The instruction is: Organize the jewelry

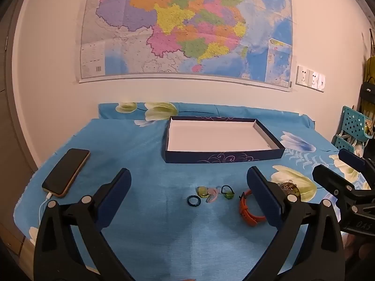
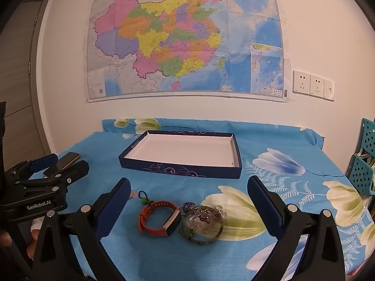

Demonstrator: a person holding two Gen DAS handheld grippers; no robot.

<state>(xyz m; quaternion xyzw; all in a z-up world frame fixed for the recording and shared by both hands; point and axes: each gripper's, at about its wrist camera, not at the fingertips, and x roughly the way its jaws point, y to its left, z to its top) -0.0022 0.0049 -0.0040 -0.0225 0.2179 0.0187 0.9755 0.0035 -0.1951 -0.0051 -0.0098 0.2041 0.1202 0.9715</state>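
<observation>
Orange-strapped watch (image 2: 159,217) lies on the blue floral cloth (image 2: 293,164) of the desk, touching or just beside a clear glass bangle (image 2: 201,224) at its 3 o'clock, with small beaded pieces (image 2: 188,206) at the bangle's 11 o'clock. At the watch's 9 o'clock in the left wrist view sit a green-and-black charm (image 1: 227,192), a pink piece (image 1: 212,195), a yellow-green charm (image 1: 202,192) and a dark blue ring (image 1: 194,200). Toward 12 o'clock, well apart from all of them, a shallow navy box (image 2: 187,171) with a white floor holds nothing.

Right hand-held gripper (image 2: 188,207) hovers over the watch and bangle, jaws wide apart, grasping nothing. Left hand-held gripper (image 1: 188,197) hangs over the small pieces, equally spread and empty. A phone (image 1: 66,172) on a cable lies at 9 o'clock.

Sorting appears not yet begun. The next move likely calls for lowering 1 gripper onto a single piece and closing without dragging its neighbours.
</observation>
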